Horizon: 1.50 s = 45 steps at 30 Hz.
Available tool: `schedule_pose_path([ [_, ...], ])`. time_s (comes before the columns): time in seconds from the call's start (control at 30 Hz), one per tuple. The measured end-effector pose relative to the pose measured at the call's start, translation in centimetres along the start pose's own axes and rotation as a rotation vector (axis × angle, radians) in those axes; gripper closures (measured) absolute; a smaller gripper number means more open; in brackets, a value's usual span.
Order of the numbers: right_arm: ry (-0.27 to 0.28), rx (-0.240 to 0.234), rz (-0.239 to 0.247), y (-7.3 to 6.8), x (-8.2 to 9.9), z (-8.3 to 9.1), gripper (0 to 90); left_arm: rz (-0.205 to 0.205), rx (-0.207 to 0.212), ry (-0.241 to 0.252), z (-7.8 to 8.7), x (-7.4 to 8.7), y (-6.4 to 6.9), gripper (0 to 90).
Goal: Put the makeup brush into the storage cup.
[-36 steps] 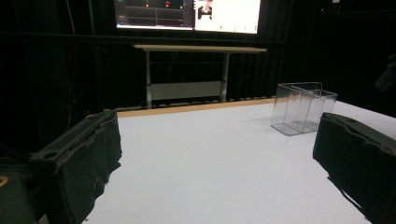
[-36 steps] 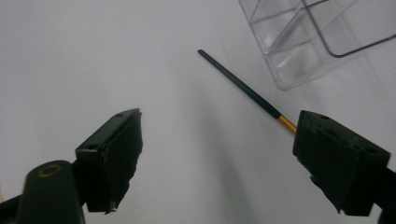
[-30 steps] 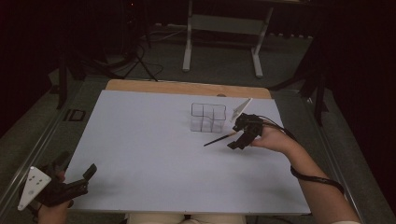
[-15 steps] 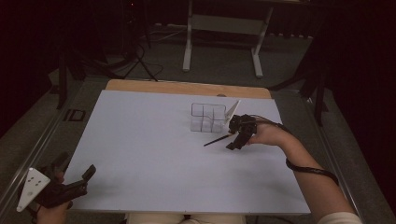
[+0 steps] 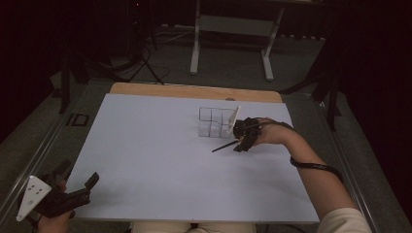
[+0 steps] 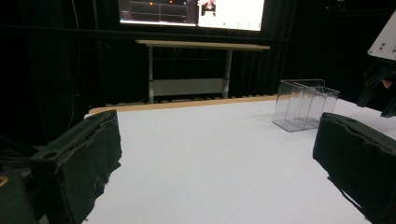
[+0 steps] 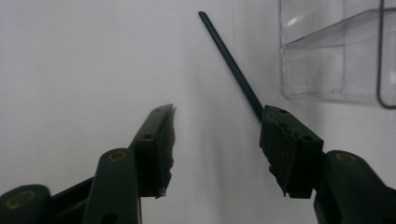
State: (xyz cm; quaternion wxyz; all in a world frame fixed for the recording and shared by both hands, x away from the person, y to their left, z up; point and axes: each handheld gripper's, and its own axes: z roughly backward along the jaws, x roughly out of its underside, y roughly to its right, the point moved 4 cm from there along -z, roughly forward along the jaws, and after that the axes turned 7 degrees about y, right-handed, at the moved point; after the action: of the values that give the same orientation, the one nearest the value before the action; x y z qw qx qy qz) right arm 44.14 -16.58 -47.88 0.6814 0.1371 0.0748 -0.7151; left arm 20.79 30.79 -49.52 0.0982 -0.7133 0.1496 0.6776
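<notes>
My right gripper (image 7: 217, 140) hangs low over the white table (image 5: 160, 160), just beside the clear plastic compartment box (image 5: 215, 122). Its jaws have just been closing and stand half apart, with nothing between them. The thin black stick (image 7: 231, 63) lies flat by the box, its near end passing behind one pad (image 7: 285, 154).

My left gripper (image 5: 65, 194) rests well away from the box, jaws apart.

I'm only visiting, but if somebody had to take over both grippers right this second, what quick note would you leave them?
Left gripper: open, holding nothing, at the near left corner of the white table.
Right gripper: jaws have just been closing, a gap is left between them; the thin black stick lies on the table past the right jaw, not gripped.
Clear divided box stands just beyond the stick.
Done: approach. Left: probably grip the stick.
</notes>
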Motion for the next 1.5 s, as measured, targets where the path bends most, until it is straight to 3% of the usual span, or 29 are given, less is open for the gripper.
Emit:
schedule_pose_path([
  [0.03, -0.005, -0.014, 0.003, 0.1, 0.0, -0.1, 48.4, 0.001, -0.002, 0.000, 0.0, 0.0, 0.0, 2.0],
  [0.27, -0.027, 0.005, 0.074, 0.5, -0.5, -1.0, 51.0, -0.001, -0.004, -0.005, 0.3, 0.0, 0.0, 2.0],
  [0.47, -0.042, 0.041, 0.193, 0.6, -0.9, -2.1, 52.8, 0.006, -0.003, -0.009, 0.4, 0.1, 0.0, 2.0],
  [0.7, -0.072, 0.075, 0.275, 0.7, -1.1, -3.0, 55.0, 0.018, 0.001, -0.011, 0.4, 0.2, 0.0, 2.0],
  [0.97, -0.090, 0.056, 0.410, 0.5, -1.5, -4.1, 58.8, 0.017, 0.006, -0.016, 0.2, 0.3, 0.1, 2.0],
  [1.33, -0.116, 0.055, 0.470, 1.1, -1.5, -5.2, 66.8, 0.022, 0.015, -0.021, 0.1, 0.4, 0.2, 2.0],
  [1.5, -0.127, 0.055, 0.465, 1.4, -1.3, -5.5, 67.9, 0.021, 0.017, -0.025, 0.1, 0.5, 0.2, 2.0],
])
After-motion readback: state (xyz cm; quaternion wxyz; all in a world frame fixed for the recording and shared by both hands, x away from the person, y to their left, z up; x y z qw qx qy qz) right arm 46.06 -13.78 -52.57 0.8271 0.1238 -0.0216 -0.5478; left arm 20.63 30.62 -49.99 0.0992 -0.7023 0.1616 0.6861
